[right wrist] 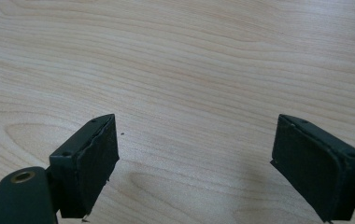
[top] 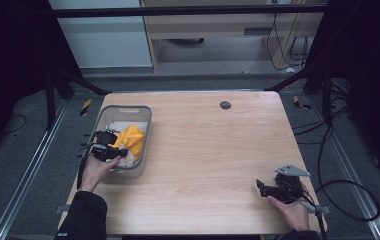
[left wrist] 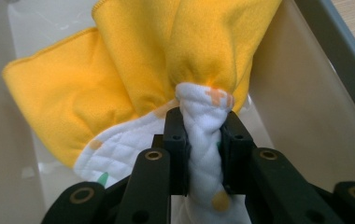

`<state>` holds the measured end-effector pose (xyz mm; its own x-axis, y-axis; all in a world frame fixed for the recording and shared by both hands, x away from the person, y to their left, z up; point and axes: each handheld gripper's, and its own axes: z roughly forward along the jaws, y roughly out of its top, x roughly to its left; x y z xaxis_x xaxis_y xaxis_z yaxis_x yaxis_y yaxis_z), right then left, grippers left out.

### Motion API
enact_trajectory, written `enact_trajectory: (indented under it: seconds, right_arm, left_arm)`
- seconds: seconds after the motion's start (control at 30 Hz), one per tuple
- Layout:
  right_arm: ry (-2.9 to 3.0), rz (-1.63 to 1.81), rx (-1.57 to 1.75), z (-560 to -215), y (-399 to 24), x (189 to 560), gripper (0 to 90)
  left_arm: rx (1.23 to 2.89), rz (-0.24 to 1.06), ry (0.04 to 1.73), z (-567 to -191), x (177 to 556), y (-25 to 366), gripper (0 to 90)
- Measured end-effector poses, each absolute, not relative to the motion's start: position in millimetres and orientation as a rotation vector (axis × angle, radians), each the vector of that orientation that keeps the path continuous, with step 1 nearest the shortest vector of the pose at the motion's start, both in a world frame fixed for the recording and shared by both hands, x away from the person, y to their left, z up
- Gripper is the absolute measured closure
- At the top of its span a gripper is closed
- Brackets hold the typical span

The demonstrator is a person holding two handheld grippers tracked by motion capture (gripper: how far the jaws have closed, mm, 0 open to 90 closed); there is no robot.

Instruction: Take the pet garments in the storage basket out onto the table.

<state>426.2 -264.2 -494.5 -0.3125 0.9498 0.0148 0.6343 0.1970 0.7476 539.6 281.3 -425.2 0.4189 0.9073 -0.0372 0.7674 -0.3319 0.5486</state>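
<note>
A yellow cloth [top: 131, 139] with a white quilted underside lies bunched inside a grey plastic bin [top: 145, 113] at the table's left. My left gripper [top: 114, 149] reaches into the bin and is shut on a pinched fold of that cloth [left wrist: 204, 154]; yellow fabric fans out above the jaws. A hand holds this gripper from the near side. My right gripper [top: 260, 186] rests low over the bare wood at the near right, held by the other hand. In the right gripper view its pads [right wrist: 91, 163] stand wide apart with nothing between them, so the right gripper [right wrist: 210, 163] is open.
The light wooden table [top: 208, 150] has a small dark round cap [top: 225, 105] near its far edge. The bin's grey wall [left wrist: 334, 51] rises to the right of the cloth. Cables trail on the floor to the right of the table.
</note>
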Motion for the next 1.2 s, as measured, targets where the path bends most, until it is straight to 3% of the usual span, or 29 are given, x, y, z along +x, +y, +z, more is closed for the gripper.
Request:
enact_trajectory:
  seconds: [0.47, 1.2]
  right_arm:
    - [2.018, 0.918, 1.472, -494, -265, 426, 14.4]
    - [2.011, 0.918, 1.476, -493, -265, 425, 14.2]
  left_arm:
    - [2.169, 0.424, 1.393, -406, 532, 287, 76.7]
    - [2.123, 0.535, 1.277, -343, 508, 290, 77.1]
